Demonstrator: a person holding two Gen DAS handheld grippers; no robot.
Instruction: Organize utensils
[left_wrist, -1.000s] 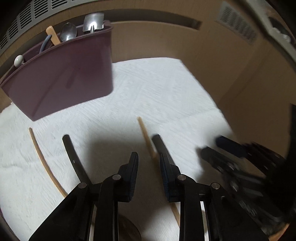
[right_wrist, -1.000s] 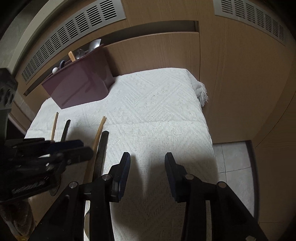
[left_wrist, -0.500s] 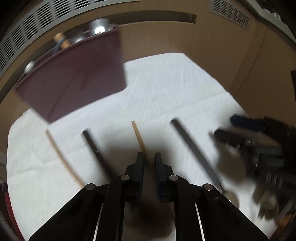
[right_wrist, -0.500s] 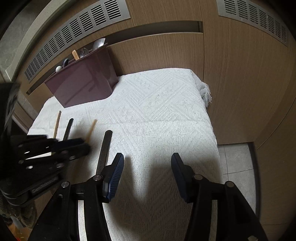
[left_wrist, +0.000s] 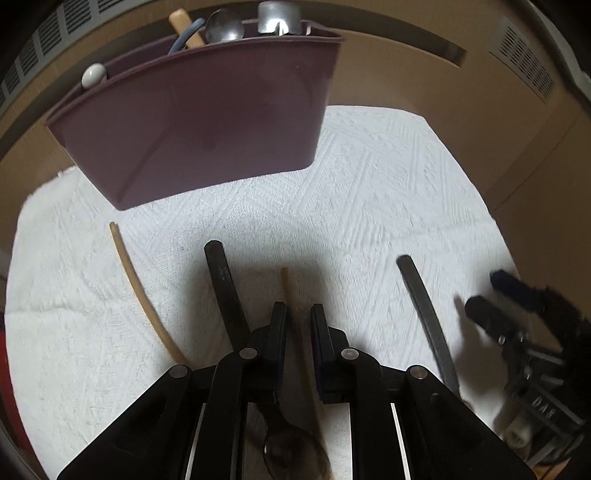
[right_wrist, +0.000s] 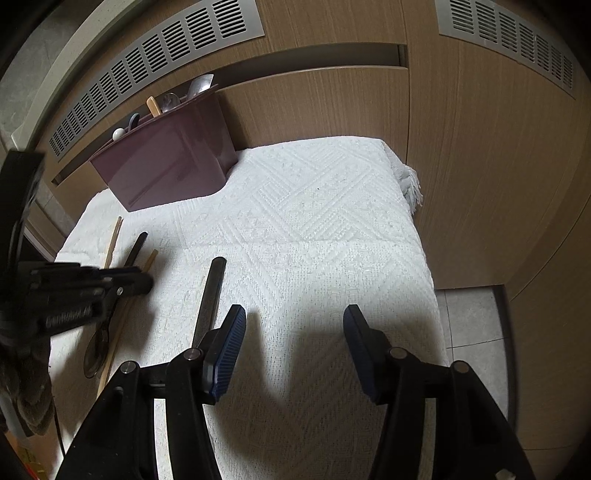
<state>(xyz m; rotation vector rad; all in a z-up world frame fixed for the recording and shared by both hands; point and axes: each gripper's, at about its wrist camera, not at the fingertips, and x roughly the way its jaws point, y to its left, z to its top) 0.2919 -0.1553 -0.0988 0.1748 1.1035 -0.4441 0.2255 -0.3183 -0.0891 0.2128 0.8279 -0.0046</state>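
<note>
A purple utensil holder stands at the back of the white cloth, with spoons and handles sticking out. Several utensils lie side by side in front of it: a curved wooden stick, a black-handled spoon, a straight wooden stick and a dark flat handle. My left gripper is down over the straight wooden stick. Its jaws stand narrow and are opening, with the stick in the gap. My right gripper is open over bare cloth, just right of the dark handle.
Wooden cabinet fronts with vent grilles rise behind and to the right. The cloth ends at a fringed corner, and tiled floor shows below its right edge. My right gripper is at the right of the left wrist view.
My left gripper shifted toward the holder and its jaws narrowed from wide apart to a slim gap around the straight wooden stick. The right gripper's jaws widened while it stayed in place.
</note>
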